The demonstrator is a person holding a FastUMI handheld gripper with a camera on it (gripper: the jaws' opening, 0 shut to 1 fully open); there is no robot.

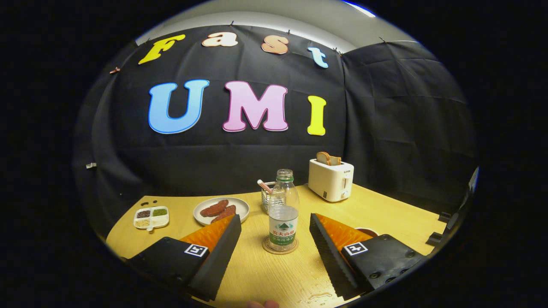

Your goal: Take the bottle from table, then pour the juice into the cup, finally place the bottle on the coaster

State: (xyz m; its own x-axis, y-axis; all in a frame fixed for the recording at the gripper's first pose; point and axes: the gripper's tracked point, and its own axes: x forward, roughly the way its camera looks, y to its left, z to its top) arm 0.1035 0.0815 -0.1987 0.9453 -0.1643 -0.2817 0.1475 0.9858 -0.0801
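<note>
Upright on round cork coaster [279, 249]: clear capless plastic bottle [283, 209].
Just ahead of released gripper [274, 239], fingers apart, touching nothing.

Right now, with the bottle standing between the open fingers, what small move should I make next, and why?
Probably back the gripper straight away. The bottle already stands upright on the coaster, capless and looking nearly empty, and the fingers are spread wide, touching neither side. Pull back level: the cup sits just behind one finger.
</note>
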